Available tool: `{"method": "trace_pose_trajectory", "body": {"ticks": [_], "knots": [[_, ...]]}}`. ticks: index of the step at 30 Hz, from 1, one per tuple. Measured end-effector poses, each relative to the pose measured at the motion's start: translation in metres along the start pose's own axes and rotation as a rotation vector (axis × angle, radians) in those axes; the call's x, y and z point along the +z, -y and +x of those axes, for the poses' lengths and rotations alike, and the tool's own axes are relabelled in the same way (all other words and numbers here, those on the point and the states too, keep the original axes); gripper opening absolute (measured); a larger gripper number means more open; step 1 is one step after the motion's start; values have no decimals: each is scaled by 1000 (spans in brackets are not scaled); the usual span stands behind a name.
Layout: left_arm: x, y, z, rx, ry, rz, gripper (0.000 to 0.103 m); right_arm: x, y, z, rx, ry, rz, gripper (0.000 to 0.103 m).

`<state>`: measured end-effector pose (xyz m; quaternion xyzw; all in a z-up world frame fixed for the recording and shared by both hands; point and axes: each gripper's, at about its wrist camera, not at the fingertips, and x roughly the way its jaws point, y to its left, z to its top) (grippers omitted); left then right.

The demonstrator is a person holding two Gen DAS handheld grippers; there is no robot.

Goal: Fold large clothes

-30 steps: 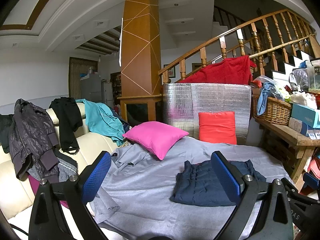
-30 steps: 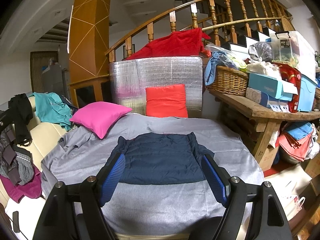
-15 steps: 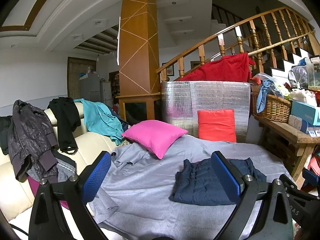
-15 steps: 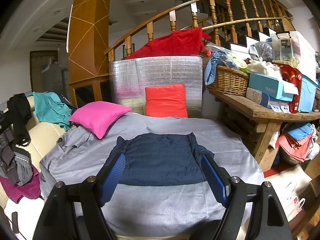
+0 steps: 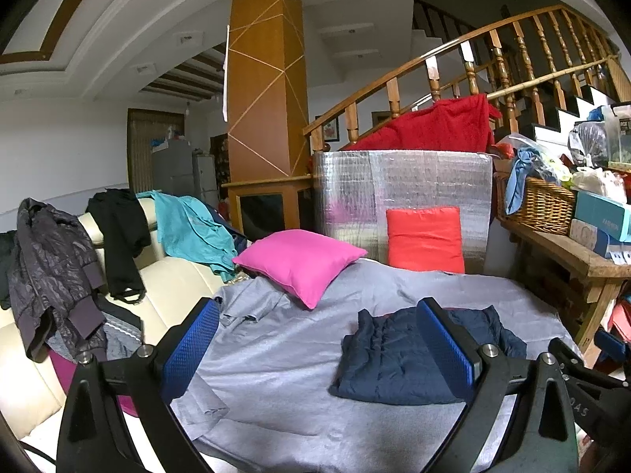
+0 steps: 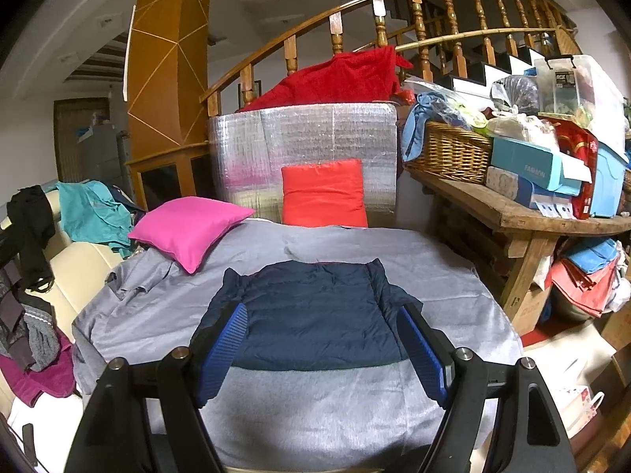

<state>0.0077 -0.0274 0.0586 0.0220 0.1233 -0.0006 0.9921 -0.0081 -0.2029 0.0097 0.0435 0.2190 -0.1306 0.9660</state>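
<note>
A navy quilted jacket [image 6: 315, 311] lies folded into a flat rectangle on the grey sheet [image 6: 315, 406] over the bed. It also shows in the left wrist view [image 5: 390, 358], to the right of centre. My right gripper [image 6: 321, 349] is open and empty, held above the jacket's near edge, its blue pads either side of it. My left gripper [image 5: 319, 341] is open and empty, held above the sheet left of the jacket; its right pad overlaps the jacket in view.
A pink pillow [image 6: 189, 228] and a red pillow [image 6: 323, 193] sit at the bed's far end before a silver panel [image 6: 303, 146]. More clothes [image 5: 59, 268] hang over a cream sofa [image 5: 169, 280] on the left. A cluttered wooden bench [image 6: 512, 209] stands right.
Both grippers have drifted very slightly; the views shift a little. Both stay open and the jacket has not moved.
</note>
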Motion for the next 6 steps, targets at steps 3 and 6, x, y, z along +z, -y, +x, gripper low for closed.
{"method": "trace_pose_trajectory", "body": {"ticks": [3,6], "knots": [[2,0,8,-72,17,-30,100,3,-1,13,3,-10,-3,81],[4,2,30,-122,-8,-61,100,9,6,34,-7,-21,-9,81]]}}
